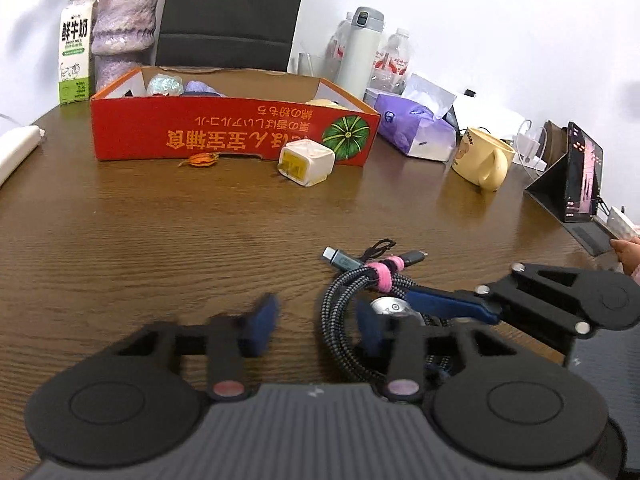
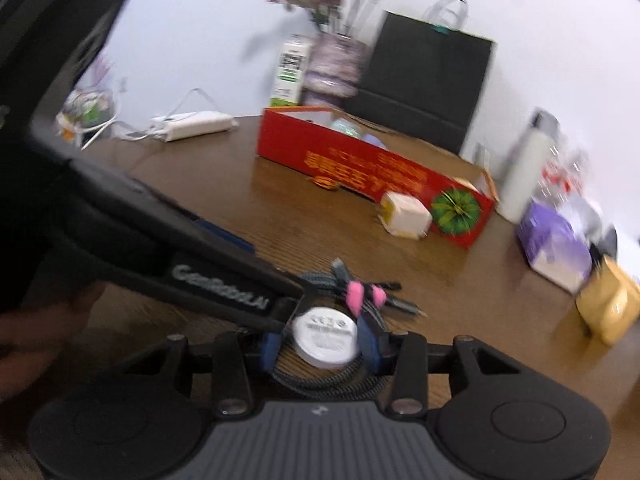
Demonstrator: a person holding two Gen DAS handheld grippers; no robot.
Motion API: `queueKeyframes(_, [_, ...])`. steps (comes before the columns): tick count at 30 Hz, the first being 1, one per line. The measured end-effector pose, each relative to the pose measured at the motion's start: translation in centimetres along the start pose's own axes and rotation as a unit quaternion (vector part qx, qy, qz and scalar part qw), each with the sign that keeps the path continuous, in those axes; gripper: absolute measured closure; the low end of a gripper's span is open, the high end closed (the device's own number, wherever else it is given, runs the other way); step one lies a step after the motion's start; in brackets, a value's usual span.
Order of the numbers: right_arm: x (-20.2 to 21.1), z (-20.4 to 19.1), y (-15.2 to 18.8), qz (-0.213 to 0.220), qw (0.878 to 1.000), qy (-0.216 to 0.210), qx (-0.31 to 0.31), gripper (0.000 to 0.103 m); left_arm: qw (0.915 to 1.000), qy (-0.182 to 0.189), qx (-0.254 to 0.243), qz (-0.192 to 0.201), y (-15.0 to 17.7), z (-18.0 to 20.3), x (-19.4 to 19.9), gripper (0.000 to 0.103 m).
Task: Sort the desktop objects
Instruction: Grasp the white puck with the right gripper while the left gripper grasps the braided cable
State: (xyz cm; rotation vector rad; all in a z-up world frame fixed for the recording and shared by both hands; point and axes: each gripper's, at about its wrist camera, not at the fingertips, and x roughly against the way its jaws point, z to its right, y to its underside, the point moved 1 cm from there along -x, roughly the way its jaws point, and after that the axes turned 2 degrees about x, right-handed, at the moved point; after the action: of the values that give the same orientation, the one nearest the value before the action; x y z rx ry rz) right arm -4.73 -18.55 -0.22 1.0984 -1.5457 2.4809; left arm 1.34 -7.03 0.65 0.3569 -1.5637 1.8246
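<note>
Two tongs at cable bundle (image 1: 362, 280); right tongs (image 2: 322, 344) clamp white puck (image 2: 324, 336).

A lived-in office or home desk: a wood-grain counter (image 1: 160, 232) against a plain white wall carries a propped tablet (image 1: 582, 176) with its screen lit, a white power strip (image 2: 192, 125), a yellow mug (image 1: 482, 158), a purple tissue pack (image 1: 412, 126), a milk carton (image 1: 74, 48), a vase (image 1: 122, 32) of dried flowers, a white flask (image 1: 360, 48) and water bottles (image 1: 394, 60). A red cardboard box (image 1: 232, 130) holds small items, and a black paper bag (image 2: 424, 80) stands behind it.
</note>
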Motion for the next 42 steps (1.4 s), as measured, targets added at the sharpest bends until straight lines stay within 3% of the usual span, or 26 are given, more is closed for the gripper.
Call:
queueKeyframes(3, [-0.7, 0.3, -0.6, -0.004, 1.000, -0.016, -0.010, 0.066, 0.9999, 0.011, 0.003, -0.004, -0.2, -0.1, -0.1, 0.085])
queueKeyframes(5, [-1.0, 1.1, -0.7, -0.005, 0.999, -0.025, -0.037, 0.059, 0.9999, 0.010, 0.002, -0.003, -0.3, 0.0, -0.1, 0.085])
queueKeyframes(8, [-1.2, 2.2, -0.5, -0.005, 0.996, -0.047, -0.077, 0.058, 0.9993, 0.023, 0.028, -0.006, -0.5, -0.8, 0.0, 0.082])
queueKeyframes(11, [-1.2, 3.3, -0.7, -0.015, 0.993, -0.062, -0.102, 0.066, 0.9985, 0.034, 0.042, -0.003, -0.5, -1.6, 0.7, 0.080])
queueKeyframes(15, [-0.9, 0.7, -0.8, -0.024, 0.999, -0.035, -0.023, 0.066, 0.9986, 0.018, 0.045, 0.020, -0.6, -2.7, 2.4, 0.078])
queueKeyframes(16, [-0.7, 0.3, -0.9, -0.023, 0.998, -0.046, -0.023, 0.066, 0.9984, 0.017, 0.048, 0.022, -0.6, -3.0, 2.8, 0.078])
queueKeyframes(22, [-1.6, 2.5, -0.6, -0.023, 0.989, -0.097, -0.109, 0.064, 0.9979, 0.006, 0.058, 0.028, -0.5, -4.1, 3.7, 0.073])
queueKeyframes(28, [0.1, 2.1, -1.2, -0.020, 0.990, -0.066, -0.123, 0.065, 0.9985, 0.002, 0.050, 0.022, -0.3, -3.8, 3.4, 0.073])
queueKeyframes(31, [2.7, 3.0, -1.5, 0.006, 0.991, -0.040, -0.125, 0.065, 0.9993, -0.005, 0.034, 0.014, -0.6, -2.9, 2.6, 0.059])
queueKeyframes(33, [4.0, 4.0, -1.2, 0.011, 0.991, -0.012, -0.132, 0.065, 0.9999, -0.009, 0.008, 0.005, -0.5, -1.4, 1.5, 0.033])
queueKeyframes(34, [4.4, 4.6, -1.0, 0.011, 0.990, 0.000, -0.139, 0.065, 0.9998, -0.018, -0.004, 0.007, -0.3, -0.6, 0.9, 0.032])
queueKeyframes(37, [4.9, 5.6, 0.2, 0.006, 0.987, 0.016, -0.160, 0.065, 0.9971, -0.054, -0.052, 0.012, 0.3, 1.5, -0.4, 0.044])
queueKeyframes(39, [4.8, 5.8, 0.9, 0.002, 0.986, 0.015, -0.168, 0.065, 0.9924, -0.071, -0.099, 0.021, 0.7, 3.0, -0.7, 0.083])
queueKeyframes(42, [4.9, 5.6, 1.4, 0.003, 0.985, 0.012, -0.171, 0.065, 0.9902, -0.075, -0.115, 0.027, 1.4, 3.7, -0.1, 0.090])
